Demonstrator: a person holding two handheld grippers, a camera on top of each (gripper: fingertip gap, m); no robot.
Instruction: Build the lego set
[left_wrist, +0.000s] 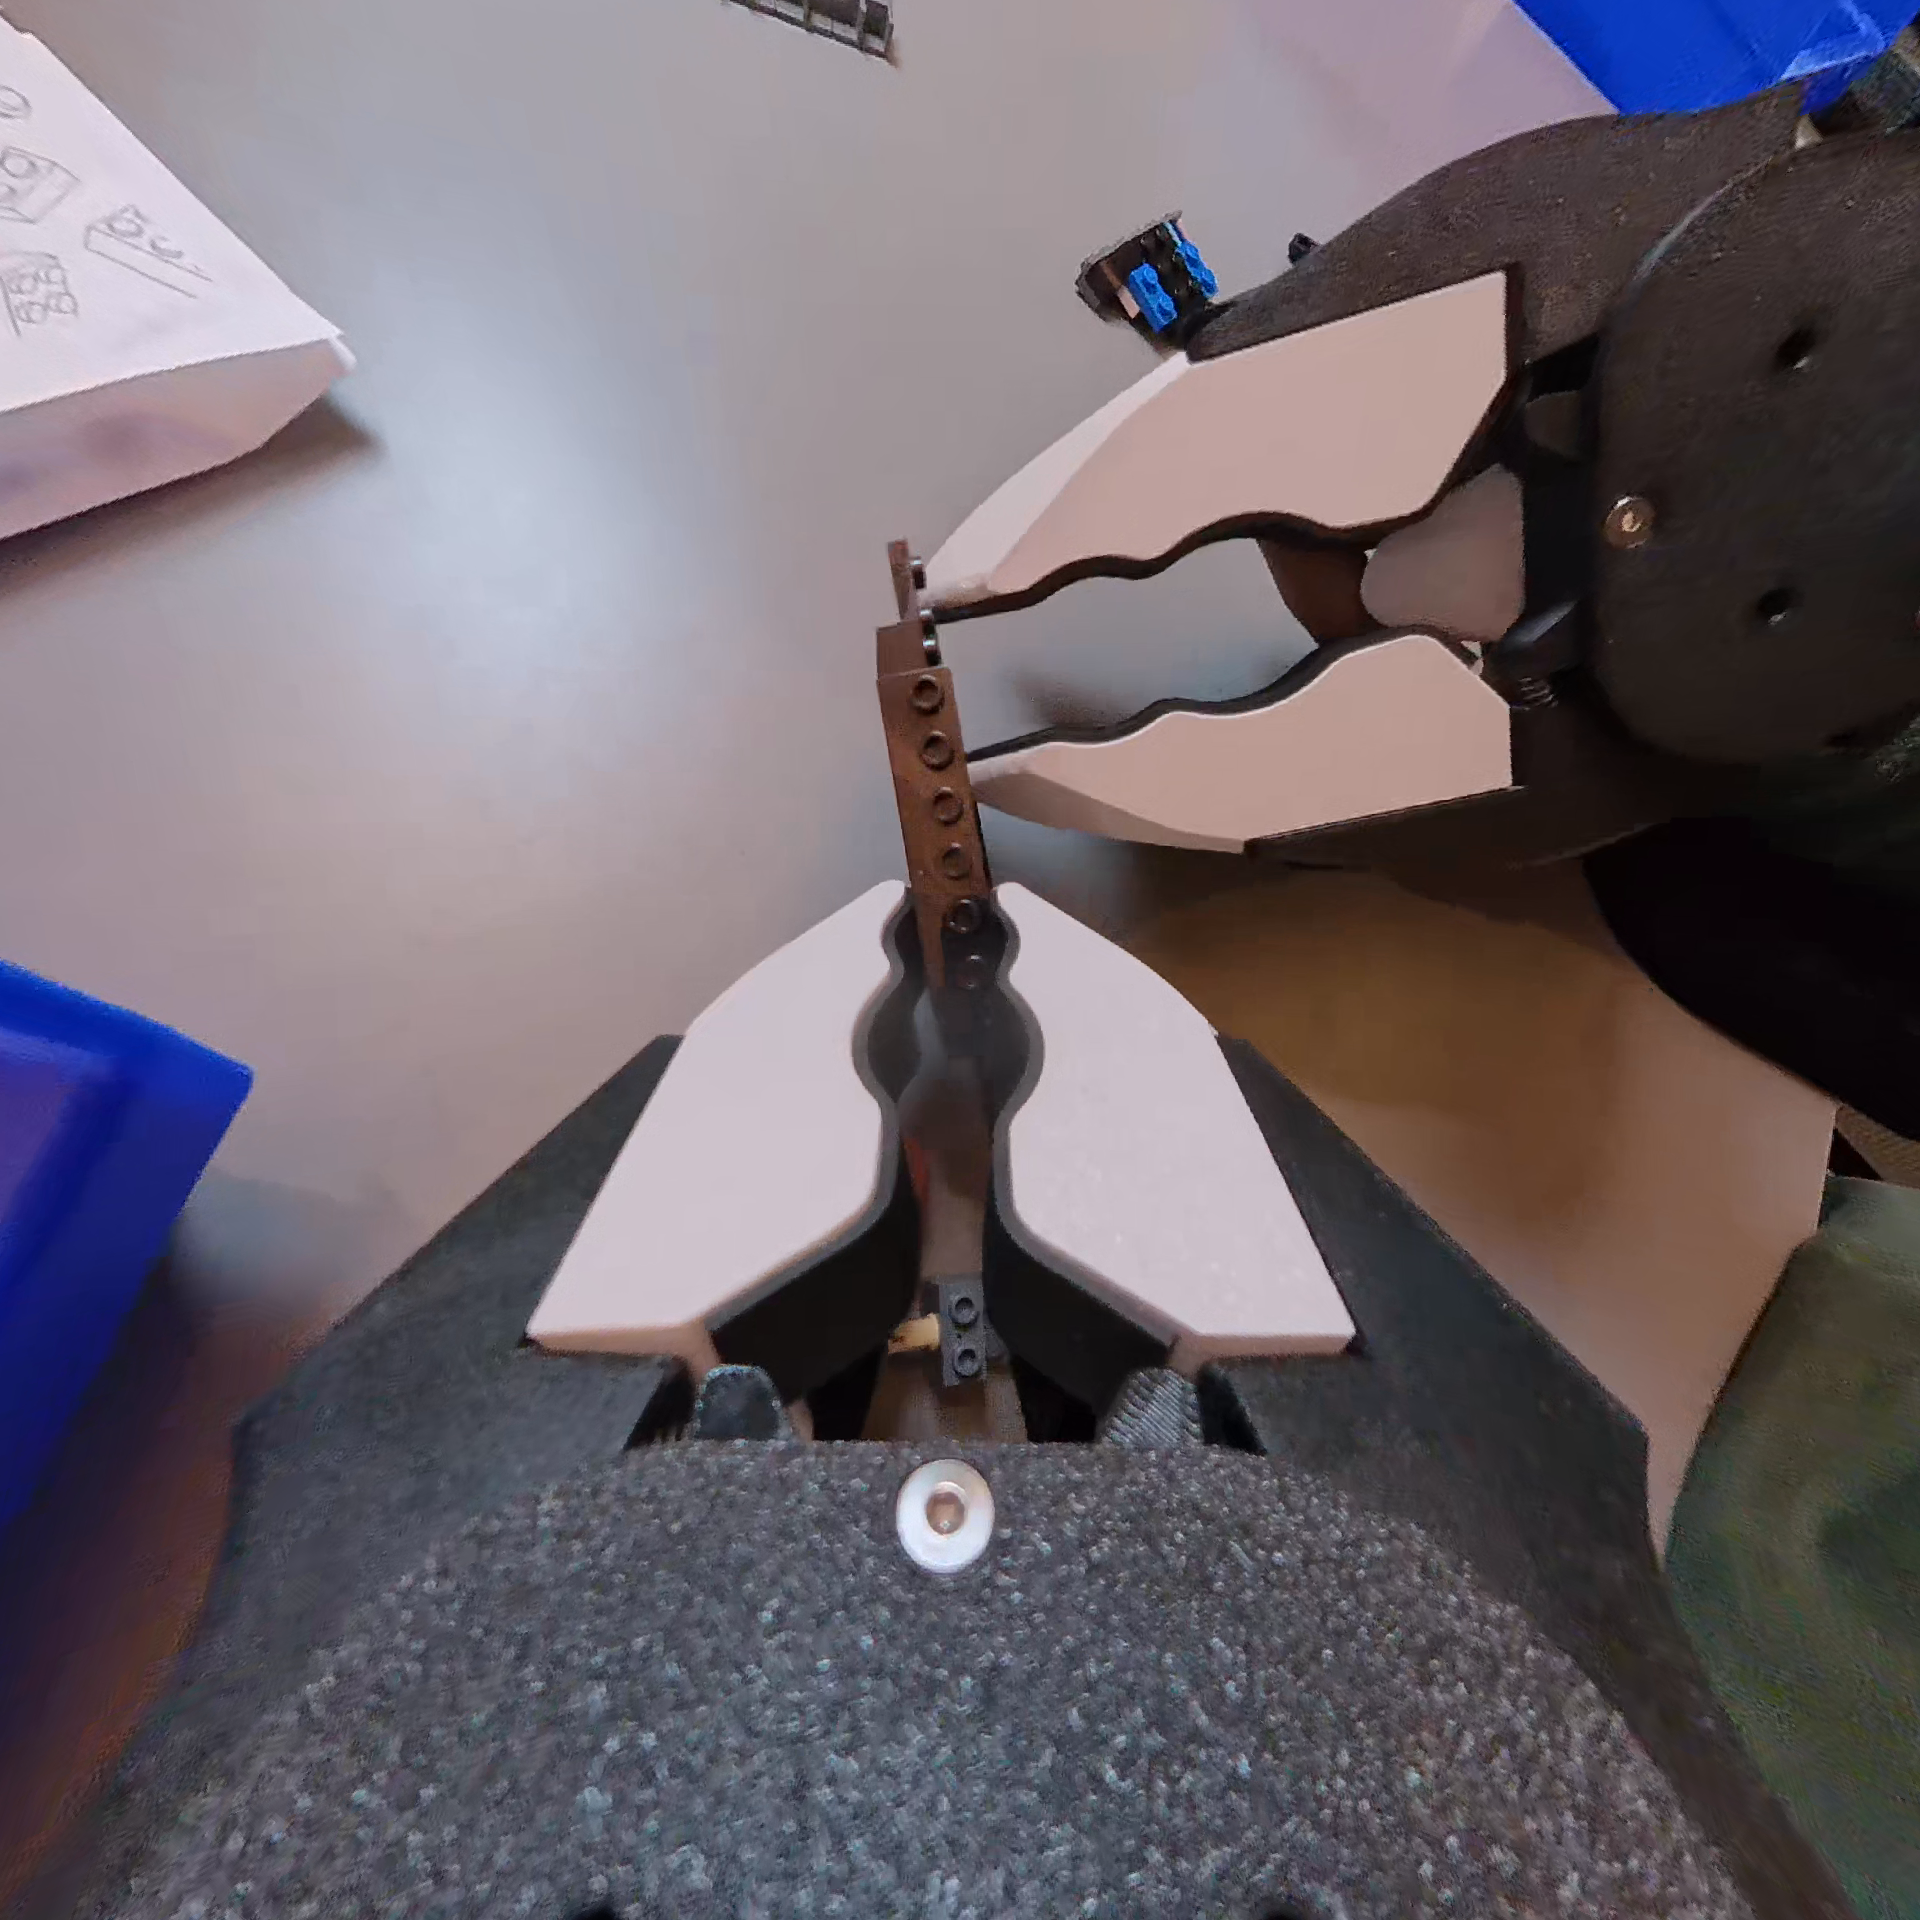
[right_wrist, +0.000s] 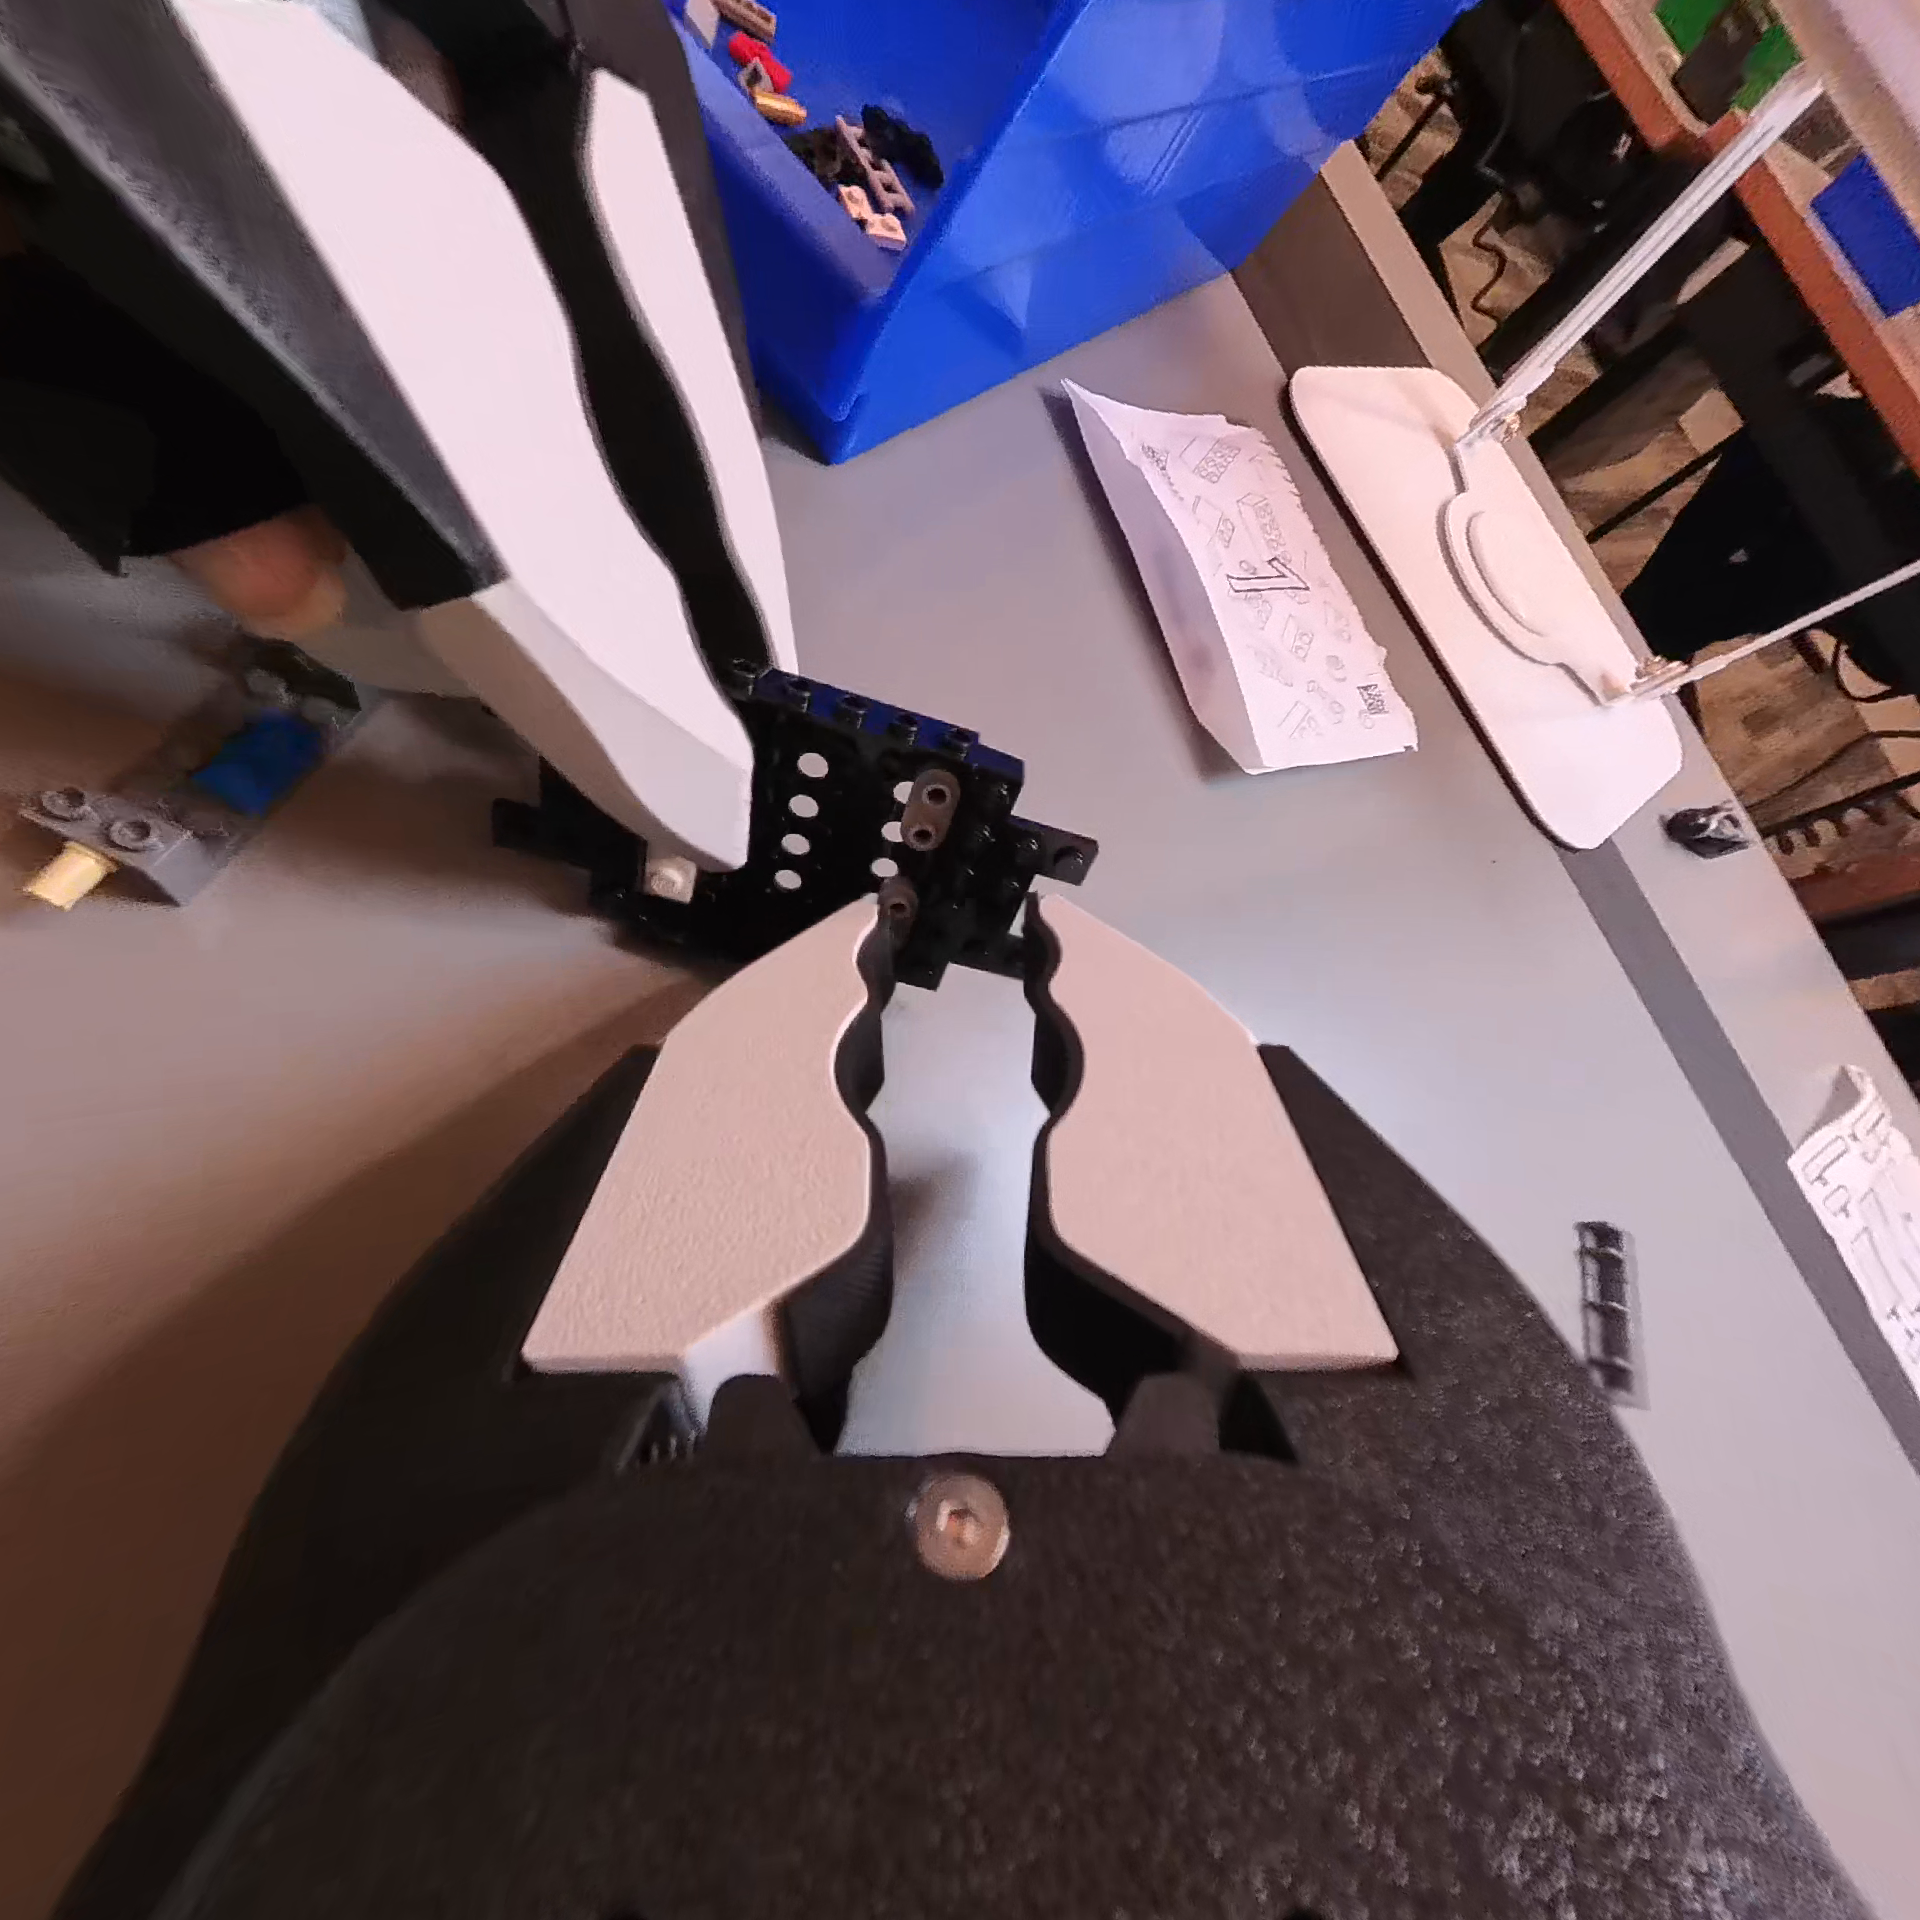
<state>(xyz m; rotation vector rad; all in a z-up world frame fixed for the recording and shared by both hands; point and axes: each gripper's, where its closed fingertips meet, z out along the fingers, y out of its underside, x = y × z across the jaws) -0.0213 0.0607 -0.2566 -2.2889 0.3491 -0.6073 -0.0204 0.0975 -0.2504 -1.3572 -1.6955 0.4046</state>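
Note:
A black brick assembly with a row of studs and holes is held in the air over the grey table. My left gripper is shut on its lower end. My right gripper comes in from the right and its fingertips pinch the upper end. In the right wrist view the right gripper clamps a corner of the assembly, which has a dark blue top edge. The left gripper grips it from the upper left.
A blue bin with several loose bricks stands behind. A printed sheet and a white stand base lie right of it. A grey brick with a tan pin and a blue-black piece lie on the table. Another blue bin is at the left. The tips of both grippers are at nearly the same place. My right tips are roughly 30 centimeters from the white stand base.

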